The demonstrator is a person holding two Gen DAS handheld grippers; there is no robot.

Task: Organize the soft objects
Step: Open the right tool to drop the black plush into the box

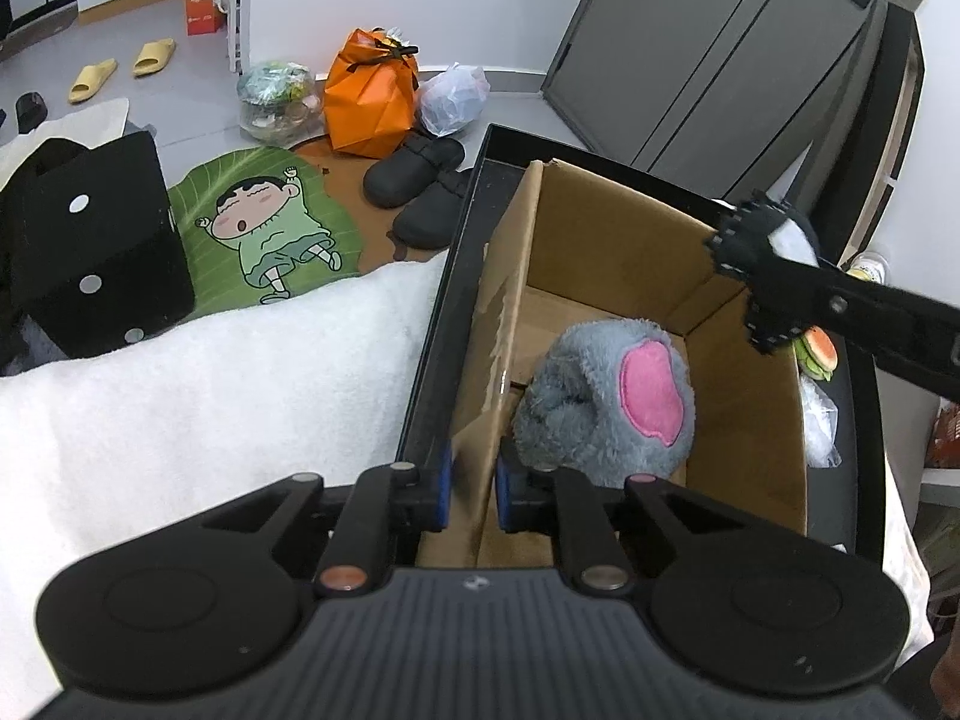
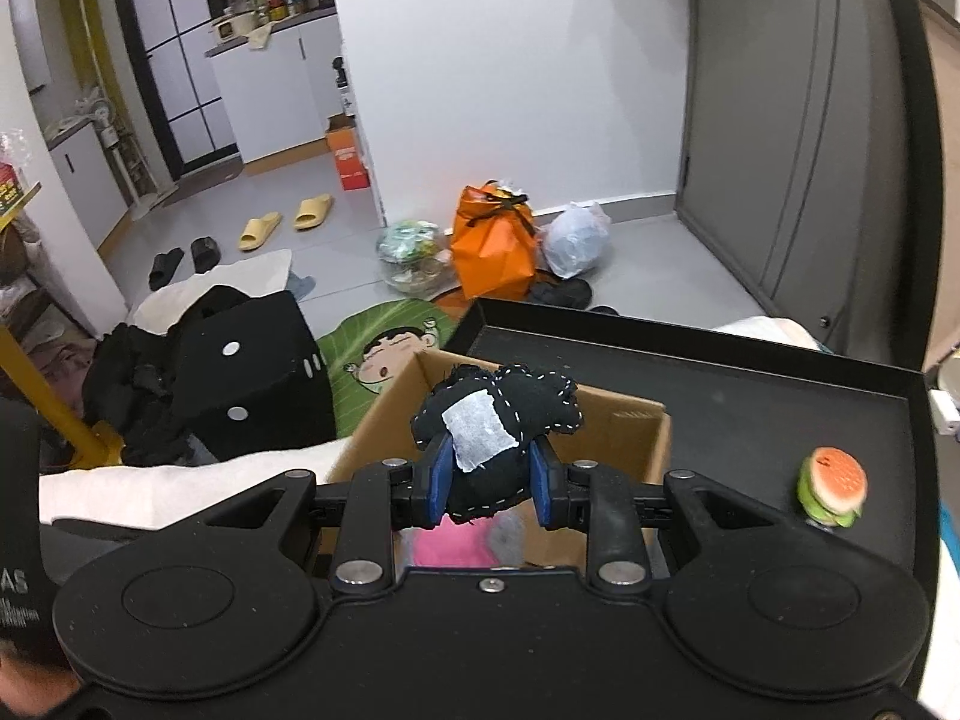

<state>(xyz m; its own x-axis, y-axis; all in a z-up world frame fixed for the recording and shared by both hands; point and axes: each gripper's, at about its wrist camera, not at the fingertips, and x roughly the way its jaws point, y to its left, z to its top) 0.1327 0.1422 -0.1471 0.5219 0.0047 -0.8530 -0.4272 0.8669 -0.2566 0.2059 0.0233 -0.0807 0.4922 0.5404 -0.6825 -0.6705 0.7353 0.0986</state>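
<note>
An open cardboard box [image 1: 600,228] stands in a black tray [image 1: 456,300] on a white blanket [image 1: 210,390]. Inside it lies a grey plush toy [image 1: 606,396] with a pink patch. My left gripper [image 1: 474,492] is shut on the box's left wall, one blue pad on each side. My right gripper [image 2: 489,480] is shut on a black stitched plush toy [image 2: 498,414] with a white patch, held above the box [image 2: 630,420]. In the left wrist view the black toy [image 1: 756,234] hangs over the box's far right corner. A small burger toy [image 2: 831,486] sits on the tray [image 2: 720,396] to the right.
On the floor beyond the blanket are a black dice-shaped box [image 1: 96,252], a green cartoon mat [image 1: 264,228], black shoes [image 1: 420,180], an orange bag [image 1: 372,102] and plastic bags [image 1: 450,96]. A grey door [image 1: 720,48] stands behind the tray.
</note>
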